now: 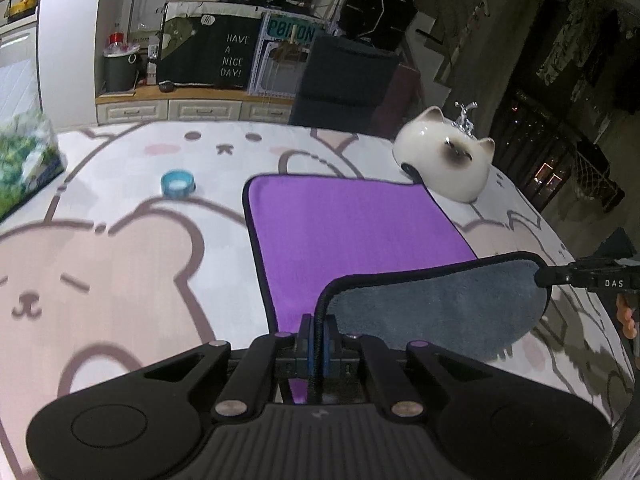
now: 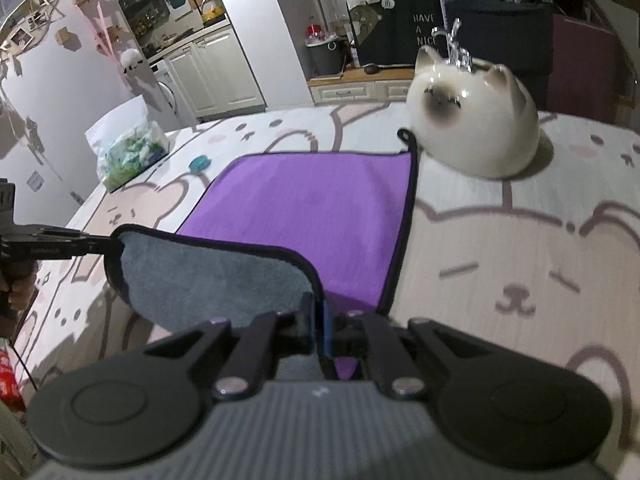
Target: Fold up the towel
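Note:
A towel, purple on top [image 1: 352, 224] [image 2: 312, 216] and grey underneath, with a black hem, lies on the table. Its near edge is lifted and turned over, so the grey side [image 1: 436, 304] [image 2: 216, 276] shows. My left gripper [image 1: 318, 340] is shut on the near left corner's hem. My right gripper [image 2: 318, 328] is shut on the near right corner's hem. Each gripper shows in the other's view, the right one [image 1: 540, 276] and the left one [image 2: 108, 244], holding the lifted edge between them above the table.
A white ceramic cat [image 1: 444, 160] [image 2: 476, 120] sits at the towel's far right corner. A small blue bowl [image 1: 178, 184] [image 2: 200, 163] and a bag of greens [image 2: 128, 152] [image 1: 24, 160] lie to the left. The tablecloth [image 1: 120, 272] has a bear print.

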A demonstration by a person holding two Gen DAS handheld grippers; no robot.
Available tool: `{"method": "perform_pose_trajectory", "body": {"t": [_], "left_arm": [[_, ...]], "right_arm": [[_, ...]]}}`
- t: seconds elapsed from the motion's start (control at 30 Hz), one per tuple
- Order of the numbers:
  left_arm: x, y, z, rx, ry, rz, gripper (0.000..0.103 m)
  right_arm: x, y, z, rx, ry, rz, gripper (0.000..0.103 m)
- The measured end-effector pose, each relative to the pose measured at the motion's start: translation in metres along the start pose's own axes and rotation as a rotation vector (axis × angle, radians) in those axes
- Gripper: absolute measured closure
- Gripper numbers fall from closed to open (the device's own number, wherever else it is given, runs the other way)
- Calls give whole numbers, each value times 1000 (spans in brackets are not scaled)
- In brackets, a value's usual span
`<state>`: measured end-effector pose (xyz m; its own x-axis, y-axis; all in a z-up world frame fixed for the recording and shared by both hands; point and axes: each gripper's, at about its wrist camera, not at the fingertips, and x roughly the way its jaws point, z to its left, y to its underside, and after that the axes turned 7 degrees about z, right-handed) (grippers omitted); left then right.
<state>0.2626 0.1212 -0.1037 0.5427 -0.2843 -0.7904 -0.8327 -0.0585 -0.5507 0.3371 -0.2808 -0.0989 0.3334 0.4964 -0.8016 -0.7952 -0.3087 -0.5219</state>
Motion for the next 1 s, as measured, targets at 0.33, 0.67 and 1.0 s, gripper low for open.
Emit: {"method": "perform_pose_trajectory", "body": {"t": [0.33, 0.67, 1.0], "left_arm": [[26, -59, 14, 35, -32, -22, 99], [63, -106, 29, 38, -61, -17, 99], [94, -142, 36, 21, -86, -8, 98]], "right_arm": [[24, -56, -17, -5, 31, -48, 98], [53, -101, -34, -10, 66, -52, 98], [78, -127, -49, 6, 108, -45, 98]]}}
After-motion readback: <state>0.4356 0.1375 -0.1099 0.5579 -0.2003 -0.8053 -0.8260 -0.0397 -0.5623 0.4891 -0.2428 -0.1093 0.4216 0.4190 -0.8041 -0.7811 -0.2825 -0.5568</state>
